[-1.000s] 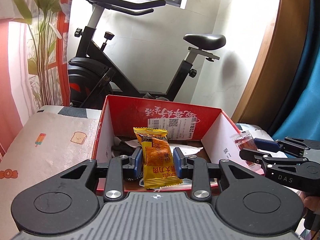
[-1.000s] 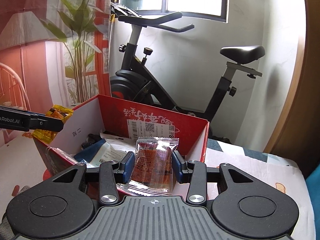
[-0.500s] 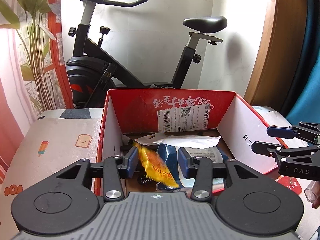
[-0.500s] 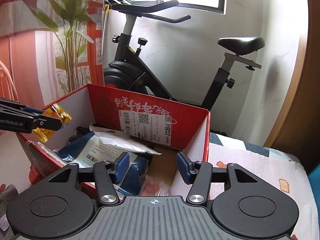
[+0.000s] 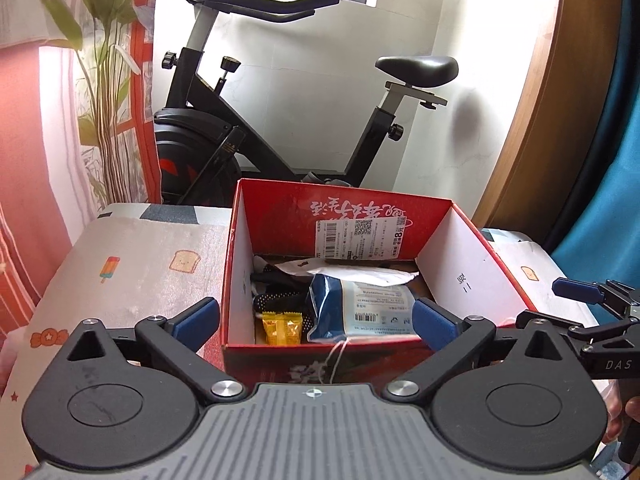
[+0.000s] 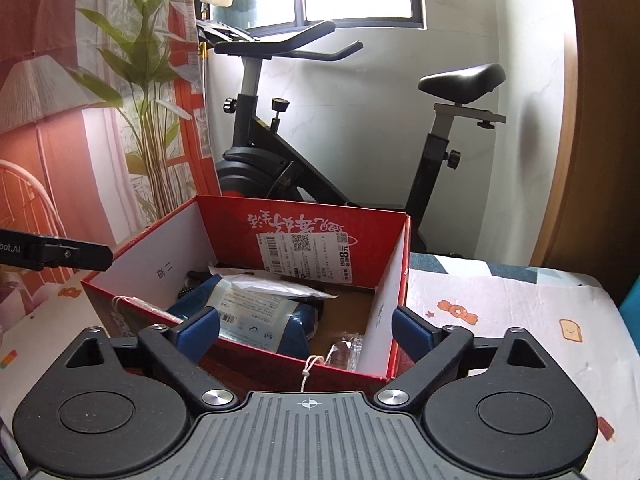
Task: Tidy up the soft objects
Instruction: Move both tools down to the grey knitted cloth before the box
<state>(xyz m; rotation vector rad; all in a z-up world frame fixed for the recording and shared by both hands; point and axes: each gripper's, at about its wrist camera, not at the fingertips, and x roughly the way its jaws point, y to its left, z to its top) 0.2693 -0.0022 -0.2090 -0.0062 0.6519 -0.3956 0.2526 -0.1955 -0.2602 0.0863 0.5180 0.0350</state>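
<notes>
The open red cardboard box (image 5: pixel 460 268) sat just ahead of both grippers. The left gripper (image 5: pixel 316 320) and right gripper (image 6: pixel 306 332) gaped wide, empty. The crinkly yellow snack packet (image 5: pixel 281 328) lay in the near-left corner, nearer the left; the reddish clear-wrapped packet (image 6: pixel 345 354), partly hidden, probably rested near-right. A second earlier both were still gripped.

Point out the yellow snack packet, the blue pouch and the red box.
yellow snack packet (image 5: pixel 281 328): left wrist view, middle of its wrapper.
blue pouch (image 5: pixel 360 308): left wrist view, on its pale printed label.
red box (image 6: pixel 232 220): right wrist view, on its red back wall.
</notes>
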